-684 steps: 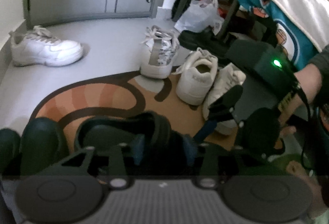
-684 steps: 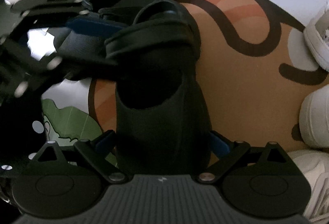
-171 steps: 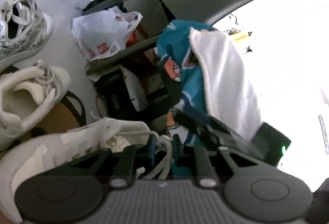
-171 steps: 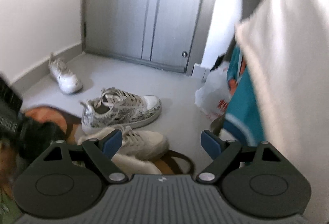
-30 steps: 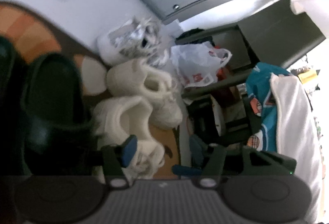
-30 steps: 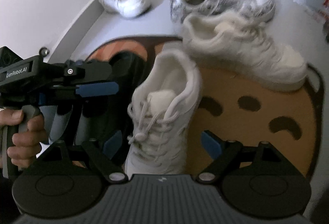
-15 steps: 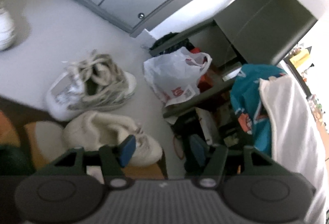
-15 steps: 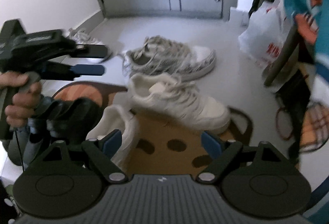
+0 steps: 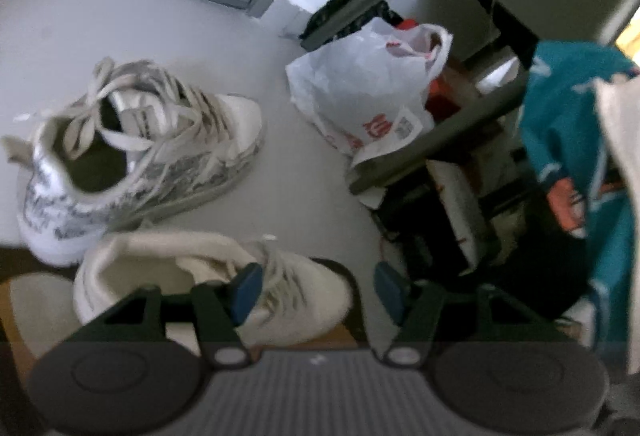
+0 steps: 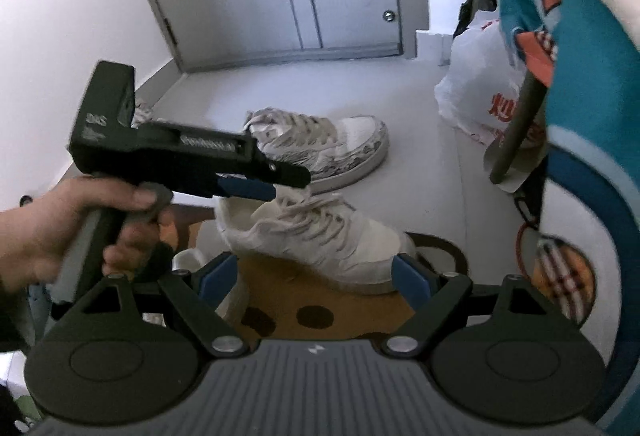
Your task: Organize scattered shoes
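Left wrist view: left gripper (image 9: 316, 288) is seen with jaws apart, recently widening, nothing clamped. Cream sneaker (image 9: 208, 284) is found at 8 o'clock, partly behind the left blue pad, on the mat (image 9: 24, 320). Patterned sneaker (image 9: 136, 156) is placed at 10 o'clock on grey floor. Plastic bag (image 9: 360, 92) is seen at 1 o'clock.

Right wrist view: right gripper (image 10: 316, 276) is held wide, empty. Cream sneaker (image 10: 320, 240) is framed between the pads without contact; patterned sneaker (image 10: 320, 144) lies at 12 o'clock just behind it. Left gripper (image 10: 248, 188) is held by a hand (image 10: 76, 224) at 9 o'clock.
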`<state>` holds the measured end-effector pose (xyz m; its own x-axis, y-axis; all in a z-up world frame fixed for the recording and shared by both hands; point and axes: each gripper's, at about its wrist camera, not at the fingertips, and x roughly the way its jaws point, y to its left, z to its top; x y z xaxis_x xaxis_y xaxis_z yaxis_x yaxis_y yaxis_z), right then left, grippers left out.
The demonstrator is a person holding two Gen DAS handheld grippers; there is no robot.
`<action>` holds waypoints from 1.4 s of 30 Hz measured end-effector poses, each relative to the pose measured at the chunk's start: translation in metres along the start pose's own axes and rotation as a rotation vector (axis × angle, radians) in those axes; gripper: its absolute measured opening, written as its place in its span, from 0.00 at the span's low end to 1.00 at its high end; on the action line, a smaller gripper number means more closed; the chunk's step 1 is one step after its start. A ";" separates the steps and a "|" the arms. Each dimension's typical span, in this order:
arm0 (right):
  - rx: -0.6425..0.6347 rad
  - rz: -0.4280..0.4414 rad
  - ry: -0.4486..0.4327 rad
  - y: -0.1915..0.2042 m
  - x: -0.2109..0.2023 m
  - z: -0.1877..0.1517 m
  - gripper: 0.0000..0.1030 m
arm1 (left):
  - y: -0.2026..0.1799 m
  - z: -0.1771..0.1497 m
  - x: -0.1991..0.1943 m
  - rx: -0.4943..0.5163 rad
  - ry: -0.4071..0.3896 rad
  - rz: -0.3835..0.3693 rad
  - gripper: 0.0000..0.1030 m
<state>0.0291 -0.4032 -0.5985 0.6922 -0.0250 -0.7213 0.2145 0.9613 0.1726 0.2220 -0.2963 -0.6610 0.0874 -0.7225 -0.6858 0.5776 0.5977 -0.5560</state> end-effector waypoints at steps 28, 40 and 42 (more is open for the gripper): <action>0.008 0.004 0.028 0.001 0.015 -0.010 0.86 | 0.014 -0.010 -0.012 0.094 -0.136 0.030 0.06; -0.009 0.015 0.039 0.006 0.015 -0.014 0.86 | 0.041 -0.010 -0.031 -0.118 -0.291 -0.155 0.03; -0.011 0.015 0.040 0.007 0.014 -0.015 0.86 | 0.039 -0.010 -0.033 -0.108 -0.305 -0.175 0.02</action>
<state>0.0306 -0.3926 -0.6175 0.6670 0.0006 -0.7450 0.1967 0.9644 0.1769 0.2338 -0.2457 -0.6646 0.2418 -0.8779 -0.4134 0.5178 0.4770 -0.7102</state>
